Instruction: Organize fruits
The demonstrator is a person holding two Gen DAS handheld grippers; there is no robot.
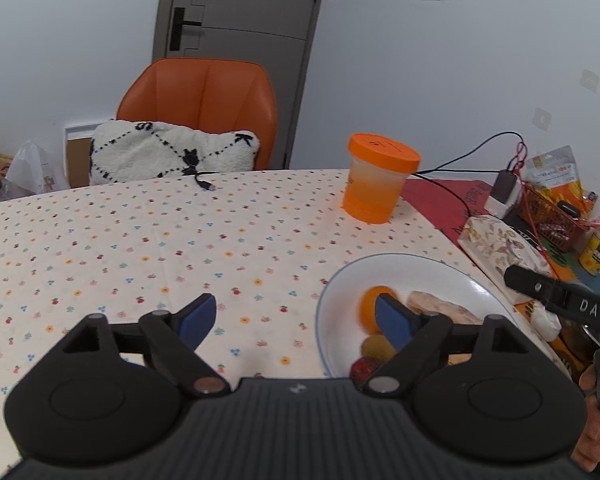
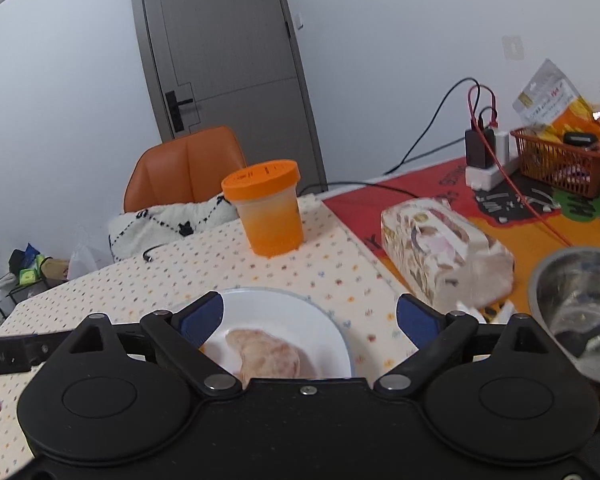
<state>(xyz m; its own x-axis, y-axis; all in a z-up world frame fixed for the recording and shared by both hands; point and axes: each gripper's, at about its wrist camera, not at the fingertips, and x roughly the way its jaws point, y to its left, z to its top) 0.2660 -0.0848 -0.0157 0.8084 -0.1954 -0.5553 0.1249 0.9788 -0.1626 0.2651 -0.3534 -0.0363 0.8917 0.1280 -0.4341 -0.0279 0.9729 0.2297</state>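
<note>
Both black hand-held grippers (image 1: pixel 296 320) (image 2: pixel 310 322) spread wide, empty, round glossy white plate (image 1: pixel 440 276), smooth orange (image 1: pixel 374 306).

On the plate (image 1: pixel 340 300): one orange (image 1: pixel 370 306), one yellow fruit (image 1: pixel 374 346), one red fruit (image 1: pixel 364 367), one pinkish piece (image 1: pixel 440 306). Beyond the plate: one orange-lidded jar (image 1: pixel 378 178).

Each hand-held gripper was matte black plastic. The left gripper (image 1: pixel 296 318) had a ribbed housing with a small pale logo behind the fingers, two round raised discs flanking it, and silver pivot pins on angled linkage bars. Its fingers (image 1: pixel 198 314) ended in blue pads. The right gripper (image 2: pixel 310 316) had the same shape, with a single silver screw centred behind its blue-padded fingers (image 2: pixel 416 320); white letters "DAS" marked its side in the left wrist view.
</note>
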